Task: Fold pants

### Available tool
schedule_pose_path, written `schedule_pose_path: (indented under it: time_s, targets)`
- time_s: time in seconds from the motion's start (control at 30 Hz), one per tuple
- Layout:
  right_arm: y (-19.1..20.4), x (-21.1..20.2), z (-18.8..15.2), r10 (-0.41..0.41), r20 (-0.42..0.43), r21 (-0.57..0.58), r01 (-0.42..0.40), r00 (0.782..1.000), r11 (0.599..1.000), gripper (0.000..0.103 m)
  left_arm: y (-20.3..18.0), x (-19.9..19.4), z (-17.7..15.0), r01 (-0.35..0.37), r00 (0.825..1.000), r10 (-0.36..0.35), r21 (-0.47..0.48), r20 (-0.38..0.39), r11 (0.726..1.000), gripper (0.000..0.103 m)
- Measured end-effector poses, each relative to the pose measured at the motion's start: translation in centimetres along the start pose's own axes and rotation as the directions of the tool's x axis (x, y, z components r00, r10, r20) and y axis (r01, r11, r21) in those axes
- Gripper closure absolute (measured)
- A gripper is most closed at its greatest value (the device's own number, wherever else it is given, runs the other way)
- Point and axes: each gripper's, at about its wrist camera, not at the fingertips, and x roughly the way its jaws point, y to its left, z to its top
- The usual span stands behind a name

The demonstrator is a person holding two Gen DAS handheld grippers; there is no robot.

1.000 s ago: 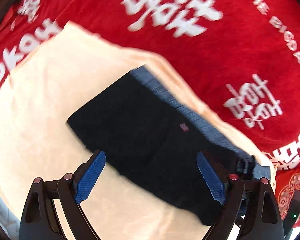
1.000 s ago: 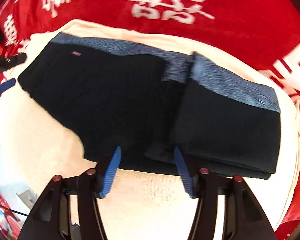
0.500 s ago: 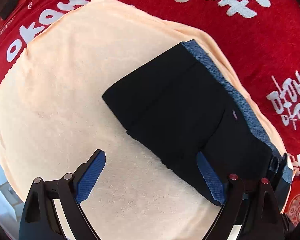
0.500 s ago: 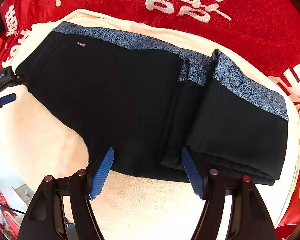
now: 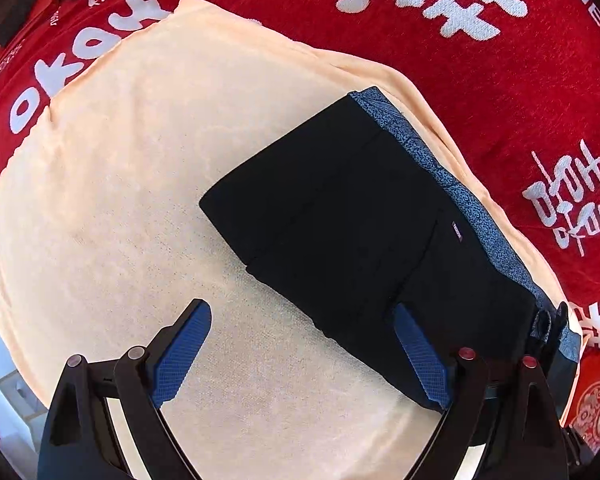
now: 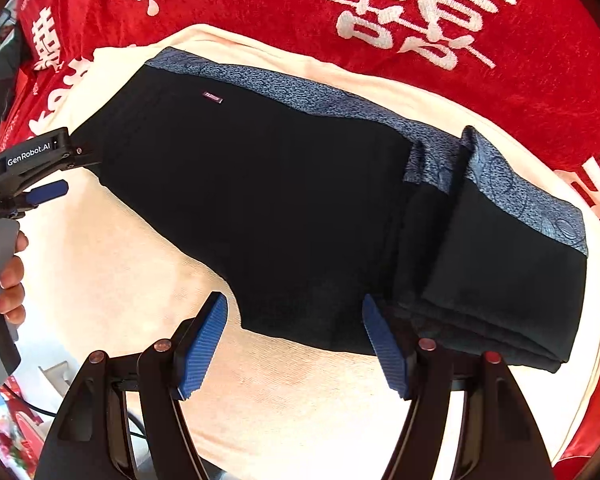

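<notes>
A: Pants (image 6: pixel 284 208) lie flat on the peach towel (image 5: pixel 132 184), black with a blue speckled band (image 6: pixel 300 92) along the far edge. One end is folded over into a thicker stack (image 6: pixel 512 280) on the right side of the right view.

B: Towel sits on what?

A: Red cloth (image 5: pixel 480 60) with white characters, under the towel on all far sides.

B: Left gripper (image 5: pixel 300 354)?

A: Jaws spread wide, nothing between them. Its left pad (image 5: pixel 180 356) is over bare towel; its right pad (image 5: pixel 420 360) is over the near edge of the pants (contact cannot be judged from this view). In the right view it shows from the side at the pants' left end.

B: Right gripper (image 6: pixel 296 344)?

A: Also wide apart and empty. Its left pad (image 6: pixel 202 344) is over towel, its right pad (image 6: pixel 384 348) at the near hem, just beside the folded stack.

B: Anything else on the garment?

A: Small label (image 6: pixel 213 97) near the band; text unreadable.
</notes>
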Motion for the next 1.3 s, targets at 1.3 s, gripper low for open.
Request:
schedule_pose_path:
  time_s: [1.3]
  targets:
    - [1.6, 1.0, 0.1, 0.183, -0.002, 0.019, -0.183, 0.983, 0.983, 0.031, 0.5, 4.3, 2.5, 0.464, 0.885, -0.465, -0.176, 0.040, 0.868, 0.002]
